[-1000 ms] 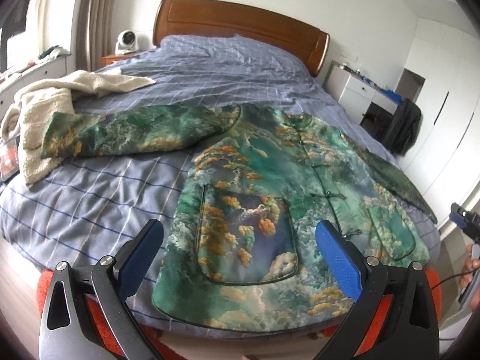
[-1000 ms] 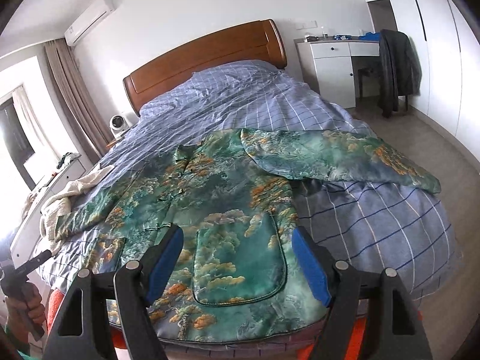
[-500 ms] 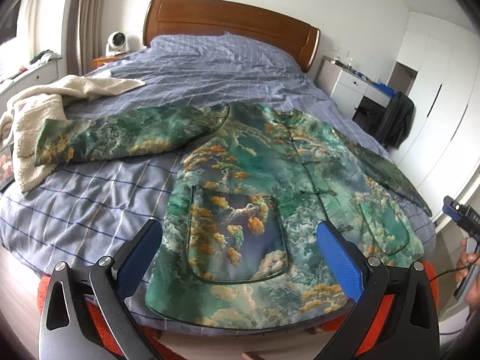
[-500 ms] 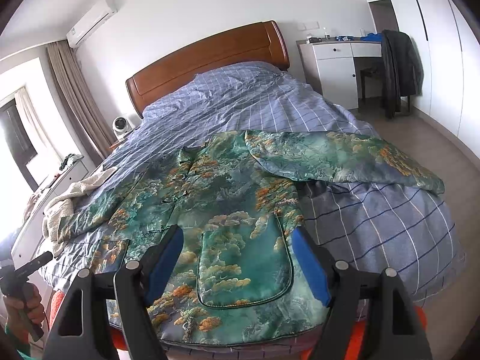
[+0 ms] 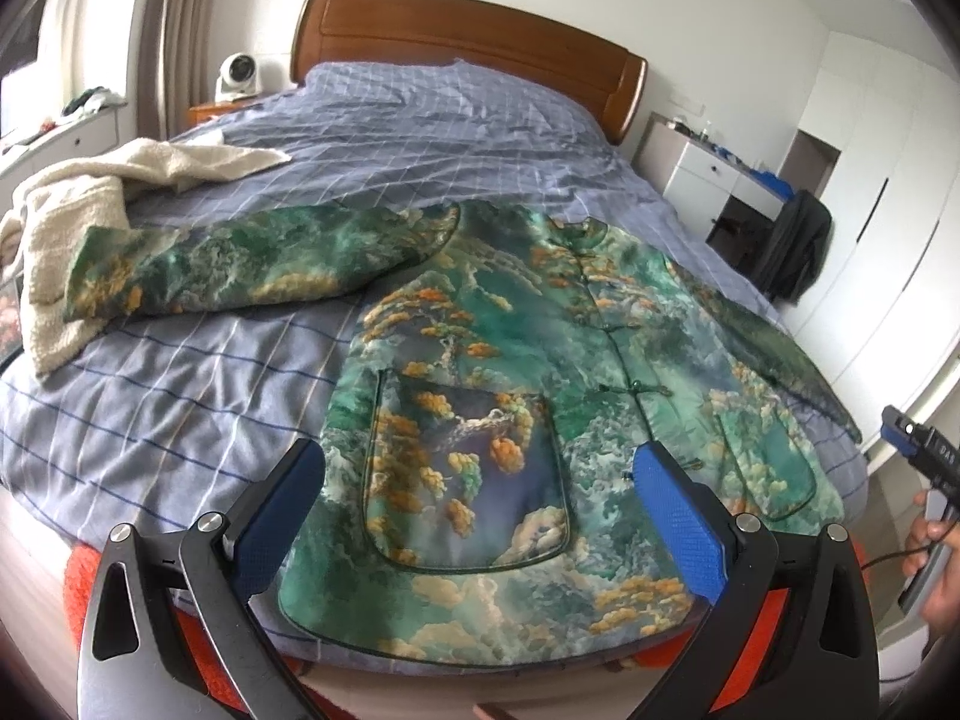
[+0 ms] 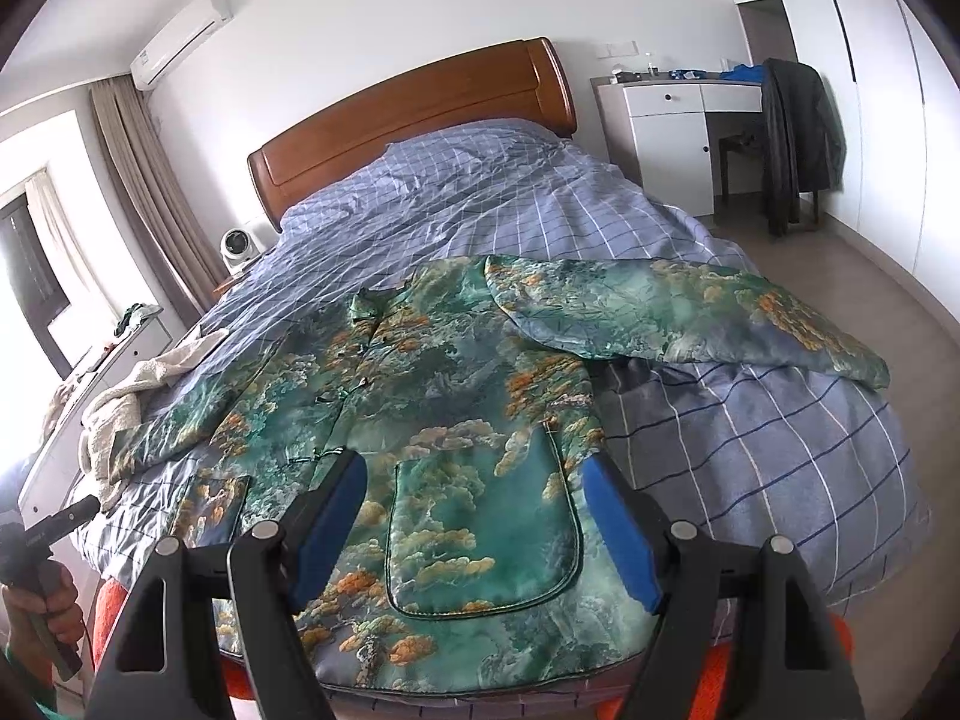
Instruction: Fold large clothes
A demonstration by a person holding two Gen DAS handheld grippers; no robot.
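A green, landscape-printed jacket (image 5: 510, 360) lies spread face up on a bed (image 5: 210, 372) with a blue checked cover, both sleeves stretched out to the sides and its hem at the near edge, directly ahead of and below both sets of jaws. The left gripper (image 5: 480, 516) hangs over one patch pocket (image 5: 468, 474), jaws wide apart and holding nothing; the right gripper (image 6: 474, 534) hangs over the other pocket (image 6: 486, 522), jaws likewise spread and empty, clear of the cloth. By the look of it the folding has not begun: the garment is laid out flat and unfolded, and this is the pause before a first grasp. The next move probably calls for each gripper to travel outward to a sleeve, or down to the hem corners, close on the fabric and carry it over the body without dragging the slippery-looking cloth out of line. A cream fleece blanket (image 5: 66, 222) sits beyond the left jaws, under the sleeve's cuff. Small lettering on the opposite gripper's body is too small to read; no brand or label is legible on the jacket.
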